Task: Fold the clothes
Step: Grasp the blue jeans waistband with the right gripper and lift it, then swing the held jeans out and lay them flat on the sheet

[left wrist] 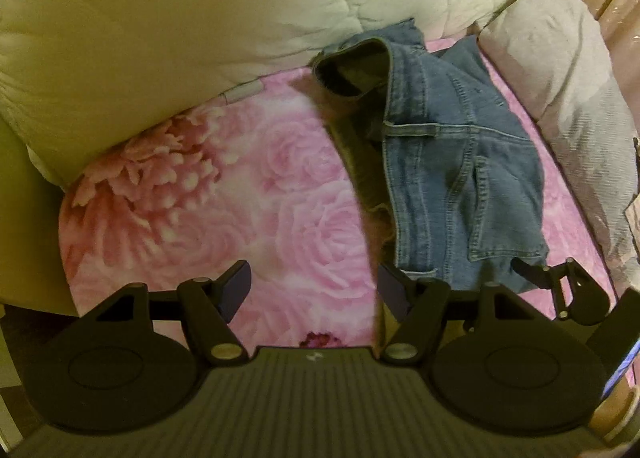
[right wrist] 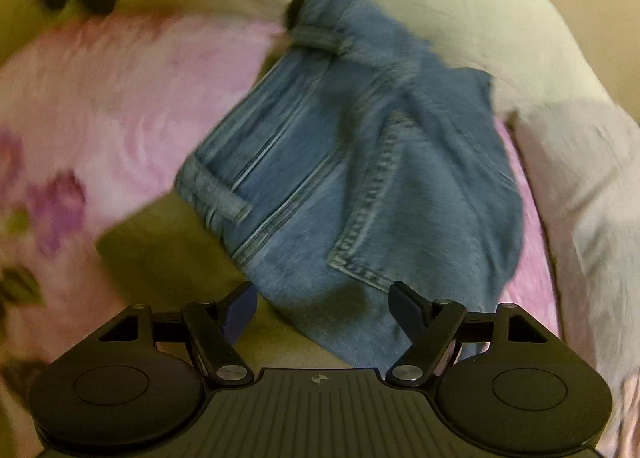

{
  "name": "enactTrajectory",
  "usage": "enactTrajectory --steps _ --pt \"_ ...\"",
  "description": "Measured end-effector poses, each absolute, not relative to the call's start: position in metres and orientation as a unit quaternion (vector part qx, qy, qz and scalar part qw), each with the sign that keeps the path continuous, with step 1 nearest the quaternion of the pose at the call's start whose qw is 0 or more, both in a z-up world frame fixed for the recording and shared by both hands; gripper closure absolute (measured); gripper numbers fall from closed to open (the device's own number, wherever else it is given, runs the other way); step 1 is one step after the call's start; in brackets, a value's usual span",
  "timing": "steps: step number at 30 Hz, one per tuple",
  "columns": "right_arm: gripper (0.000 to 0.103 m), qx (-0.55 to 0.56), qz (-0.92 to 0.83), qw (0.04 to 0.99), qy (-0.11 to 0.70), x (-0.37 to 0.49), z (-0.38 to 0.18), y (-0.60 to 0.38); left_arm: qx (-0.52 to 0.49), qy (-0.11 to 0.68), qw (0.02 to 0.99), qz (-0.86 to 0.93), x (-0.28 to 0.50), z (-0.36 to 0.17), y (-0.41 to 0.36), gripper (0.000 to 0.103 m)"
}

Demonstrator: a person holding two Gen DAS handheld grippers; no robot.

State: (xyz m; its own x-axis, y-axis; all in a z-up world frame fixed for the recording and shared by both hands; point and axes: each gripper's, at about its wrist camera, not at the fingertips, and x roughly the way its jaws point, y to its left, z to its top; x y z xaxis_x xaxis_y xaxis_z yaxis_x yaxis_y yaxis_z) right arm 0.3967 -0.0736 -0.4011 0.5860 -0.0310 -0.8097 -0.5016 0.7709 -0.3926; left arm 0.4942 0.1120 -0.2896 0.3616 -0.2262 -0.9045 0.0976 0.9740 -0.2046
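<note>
Jeans bunched on bed: heavy, stiff denim; grip waistband. Left tongs, right tongs spread, empty.

The folded blue denim jeans look coarse and matt, with raised stitched seams. They lie on a soft pink rose-printed cloth bedsheet, beside a puffy cream quilted duvet. Both matt black plastic grippers, left and right, carry shiny metal pivot pins.

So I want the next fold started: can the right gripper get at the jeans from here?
Probably yes: the right gripper is open, right at the near edge of the jeans, with nothing between them.
</note>
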Motion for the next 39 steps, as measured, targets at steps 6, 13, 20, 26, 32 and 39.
enactTrajectory --steps 6,13,20,26,32,39 --pt "0.052 -0.367 0.153 0.837 0.376 0.395 -0.413 -0.064 -0.056 0.565 0.818 -0.090 0.500 -0.304 0.113 0.037" --pt "0.053 -0.325 0.127 0.870 0.347 0.390 -0.410 -0.076 -0.054 0.560 0.822 -0.087 0.497 -0.308 0.115 0.037" --pt "0.095 -0.221 0.168 0.883 0.379 0.411 -0.380 -0.093 -0.045 0.552 0.828 -0.086 0.493 -0.300 0.112 0.039" --pt "0.097 0.099 0.129 0.924 0.346 0.421 -0.280 -0.164 -0.049 0.529 0.843 -0.085 0.491 -0.272 0.113 0.039" --pt "0.097 0.372 0.096 0.891 0.243 0.411 -0.184 -0.235 -0.047 0.494 0.861 -0.108 0.479 -0.232 0.099 0.039" --pt "0.097 0.467 0.081 0.872 0.118 0.349 -0.076 -0.287 -0.039 0.452 0.878 -0.152 0.438 -0.178 0.074 0.039"
